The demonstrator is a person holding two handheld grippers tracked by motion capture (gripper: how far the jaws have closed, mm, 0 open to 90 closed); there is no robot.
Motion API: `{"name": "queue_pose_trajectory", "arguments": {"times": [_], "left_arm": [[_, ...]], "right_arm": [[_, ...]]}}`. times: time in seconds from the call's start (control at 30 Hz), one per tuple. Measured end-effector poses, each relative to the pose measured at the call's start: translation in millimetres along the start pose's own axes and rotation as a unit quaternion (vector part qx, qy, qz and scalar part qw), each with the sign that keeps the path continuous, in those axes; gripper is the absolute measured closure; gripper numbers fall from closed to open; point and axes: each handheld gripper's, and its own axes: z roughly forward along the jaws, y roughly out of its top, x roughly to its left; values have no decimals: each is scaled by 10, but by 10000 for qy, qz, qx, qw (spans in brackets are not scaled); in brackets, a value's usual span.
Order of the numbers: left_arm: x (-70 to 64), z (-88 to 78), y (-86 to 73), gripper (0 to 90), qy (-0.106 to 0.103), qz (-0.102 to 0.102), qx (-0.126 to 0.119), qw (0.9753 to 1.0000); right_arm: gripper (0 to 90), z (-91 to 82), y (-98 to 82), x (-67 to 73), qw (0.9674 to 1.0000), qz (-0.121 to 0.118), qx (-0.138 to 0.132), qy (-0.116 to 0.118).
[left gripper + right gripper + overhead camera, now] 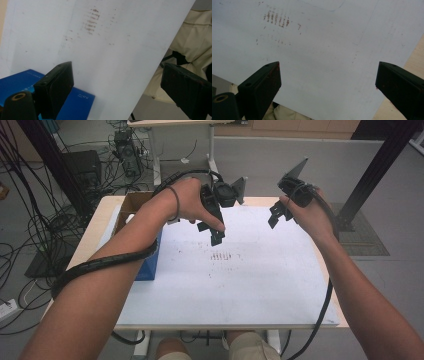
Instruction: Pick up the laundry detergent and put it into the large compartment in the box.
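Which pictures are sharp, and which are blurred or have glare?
High view: soft overall, even light, no glare on the white board. Left gripper view: near jaws blurred, brown marks fairly clear. Right gripper view: board evenly lit, marks slightly soft.

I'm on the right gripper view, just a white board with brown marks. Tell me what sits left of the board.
Observer: A blue box lies at the white board's left edge, beside an open cardboard box.
Operator: Report the left tool.
Observer: The left tool is open, held above the board near the brown marks.
Operator: Say where my right tool is.
Observer: The right tool hangs over the board's far right part, jaws apart.
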Motion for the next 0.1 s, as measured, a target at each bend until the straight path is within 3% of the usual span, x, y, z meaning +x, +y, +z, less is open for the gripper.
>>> {"name": "queue_pose_trajectory", "arguments": {"times": [0.1], "left_arm": [[20,4,-7,117,-25,-8,7,10000]], "right_arm": [[60,4,-13,-4,10000,-72,-34,12]]}}
